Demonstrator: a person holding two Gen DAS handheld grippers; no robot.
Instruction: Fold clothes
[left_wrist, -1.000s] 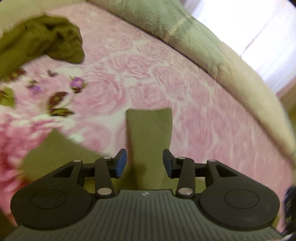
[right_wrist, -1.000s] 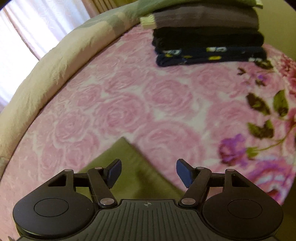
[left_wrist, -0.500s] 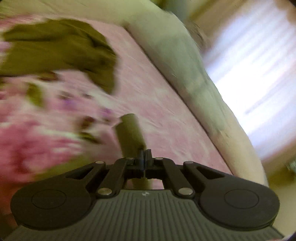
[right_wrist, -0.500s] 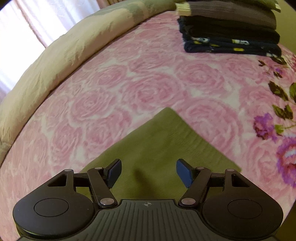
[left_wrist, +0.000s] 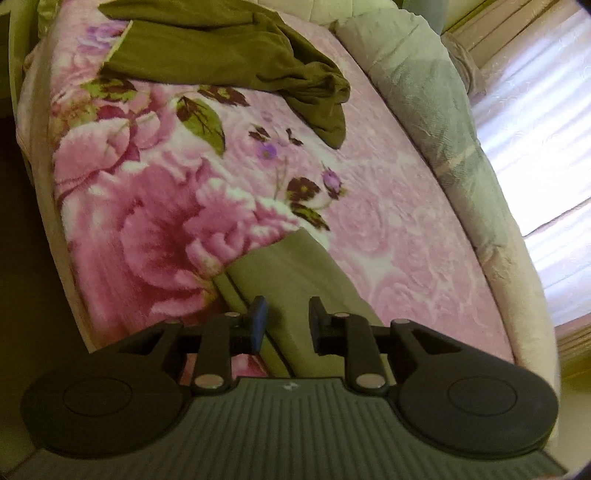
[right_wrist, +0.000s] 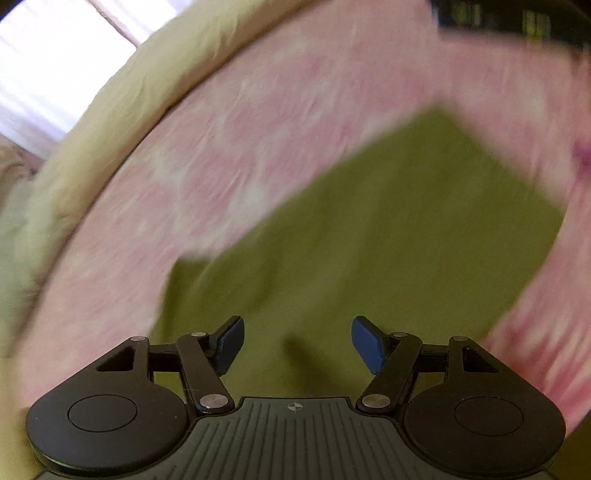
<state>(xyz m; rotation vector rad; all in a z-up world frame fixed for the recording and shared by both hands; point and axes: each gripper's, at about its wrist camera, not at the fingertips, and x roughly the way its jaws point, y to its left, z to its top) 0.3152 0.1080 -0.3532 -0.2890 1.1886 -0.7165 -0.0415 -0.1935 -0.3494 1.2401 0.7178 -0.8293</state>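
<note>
Left gripper (left_wrist: 284, 319): jaws parted by a modest gap, nothing pinched between the blue pads (left_wrist: 258, 319), poised just above the near end of a folded olive garment (left_wrist: 295, 273). Folded olive garment: flat on the bed (left_wrist: 388, 229), a neat strip with stacked layered edges showing along its left side, running from under the left gripper up toward the big pink flower of the floral blanket (left_wrist: 159, 229). Farther up the bed, well apart from the folded piece, a second olive garment (left_wrist: 229, 55), crumpled and unfolded, one limp end drooping toward the small purple blossoms printed on the blanket. Along the right edge of the bed, a rolled pale grey-green cover (left_wrist: 436, 110), with bright curtained window light (left_wrist: 535, 129) beyond it. Right gripper (right_wrist: 297, 345): jaws spread wide, nothing held, hovering over the same folded olive garment (right_wrist: 388, 229), seen here as a broad olive patch with one corner pointing away; heavy motion blur across the right wrist view, so cannot tell whether the fingertips touch the cloth. At the top right corner of that view, a dark stack of folded clothes (right_wrist: 517, 18), blurred, details unreadable. Pale cover again curving along the left side.
</note>
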